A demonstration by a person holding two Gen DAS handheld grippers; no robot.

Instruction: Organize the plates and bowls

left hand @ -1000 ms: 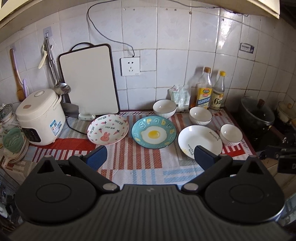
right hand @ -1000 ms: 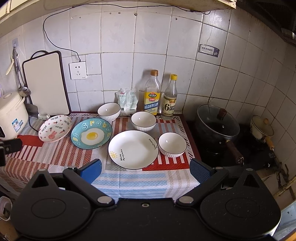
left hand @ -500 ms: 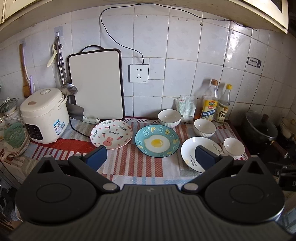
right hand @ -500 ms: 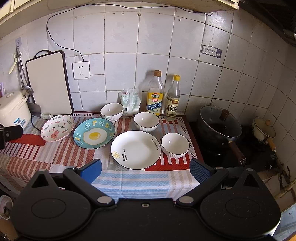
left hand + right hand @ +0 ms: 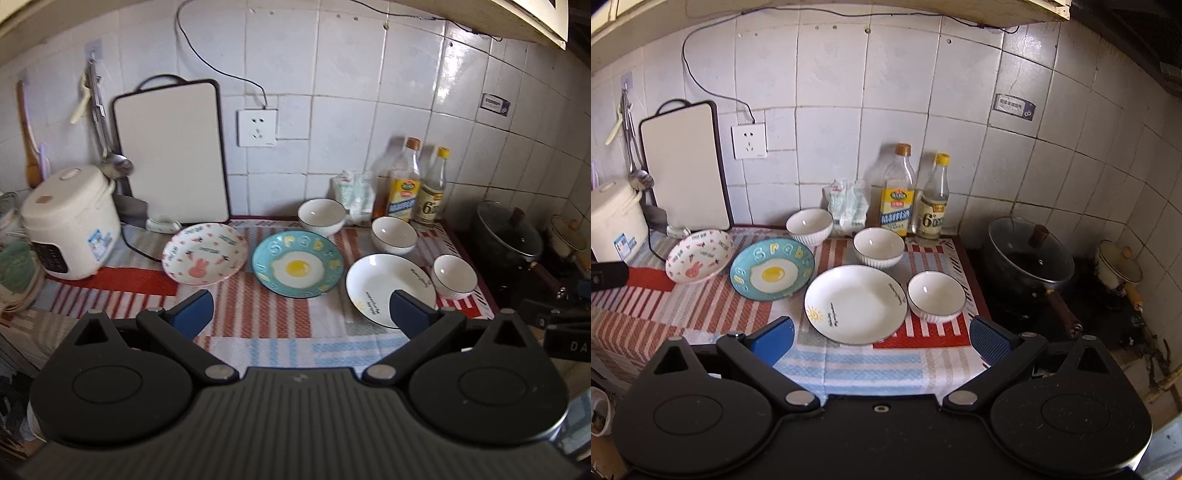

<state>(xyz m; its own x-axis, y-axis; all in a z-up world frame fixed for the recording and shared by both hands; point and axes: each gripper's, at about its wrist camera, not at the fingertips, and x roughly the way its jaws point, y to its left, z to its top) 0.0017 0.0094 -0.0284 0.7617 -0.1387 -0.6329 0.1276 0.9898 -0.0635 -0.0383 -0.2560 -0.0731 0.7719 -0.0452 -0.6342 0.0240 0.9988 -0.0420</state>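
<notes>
Nearest, both grippers hang above the front edge of a kitchen counter, each with its blue-padded jaws spread wide and holding nothing: the left gripper (image 5: 300,308) and the right gripper (image 5: 882,334).

Just beyond them, on a striped cloth (image 5: 849,363), lies a white plate (image 5: 855,302) with a dark rim and a small sun drawing. A small white ribbed bowl (image 5: 936,295) sits just beside it on the right, close to the cloth's edge and the stove.

Further back, a teal plate with a fried-egg design (image 5: 772,273) sits left of centre, and a pink rabbit-print plate (image 5: 700,254) tilts slightly beside it. Two more white ribbed bowls (image 5: 879,245) (image 5: 809,226) stand near the wall, in front of two glass bottles (image 5: 897,192) and a packet.

All six dishes look like glazed ceramic, smooth, hard and empty.

Risks, as I judge them: a shallow plate rim may slip from the pads; the loose cloth may drag and shift neighbouring dishes; reaching the rear bowls could knock the bottles over.
</notes>
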